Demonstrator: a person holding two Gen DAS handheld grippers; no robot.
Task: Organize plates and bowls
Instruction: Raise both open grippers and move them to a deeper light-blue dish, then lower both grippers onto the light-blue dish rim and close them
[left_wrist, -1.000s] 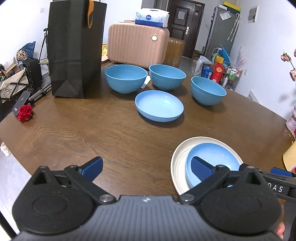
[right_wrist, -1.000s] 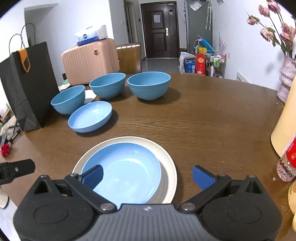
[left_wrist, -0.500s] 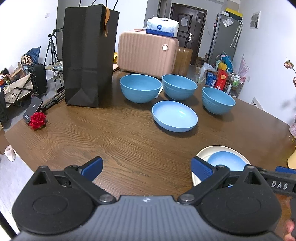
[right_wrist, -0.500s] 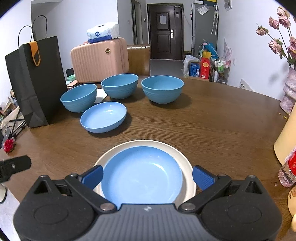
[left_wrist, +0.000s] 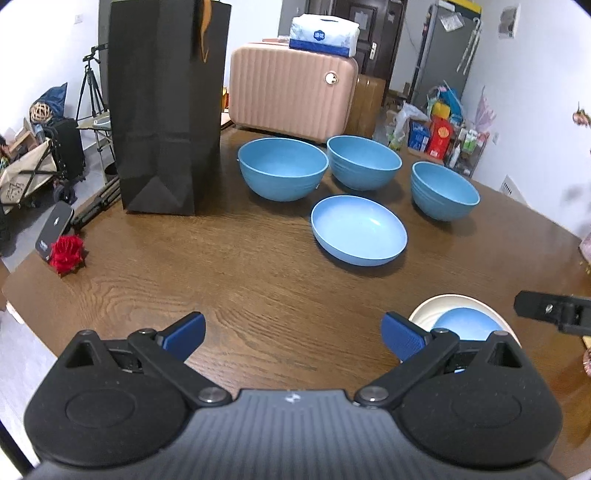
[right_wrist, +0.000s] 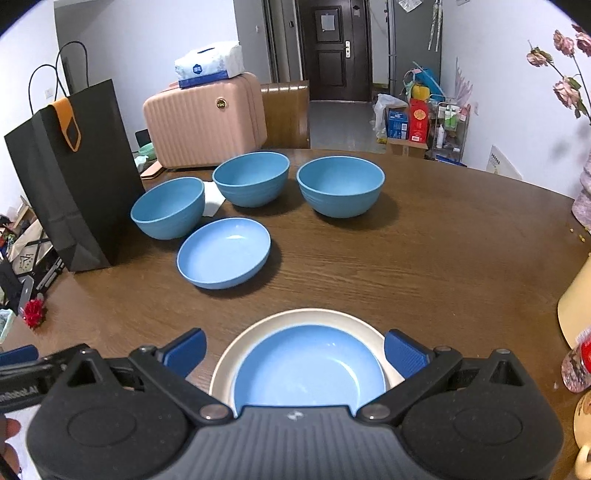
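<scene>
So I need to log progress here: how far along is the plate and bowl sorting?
Early. One shallow blue plate already sits nested in the cream round plate. Nothing is in hand: the left claw and right claw are both open and empty. Left: a second shallow blue plate and three deep blue bowls stand separately on the brown wooden table, unstacked.

You can read very little here. In your right wrist view, white lettering on the black bar of the left claw (right_wrist: 22, 391) at the lower left edge reads roughly "RobotAI", its start cut off. The tissue pack (right_wrist: 208, 64) on the pink suitcase (right_wrist: 203, 118) carries a blue round logo, too small to read.
</scene>
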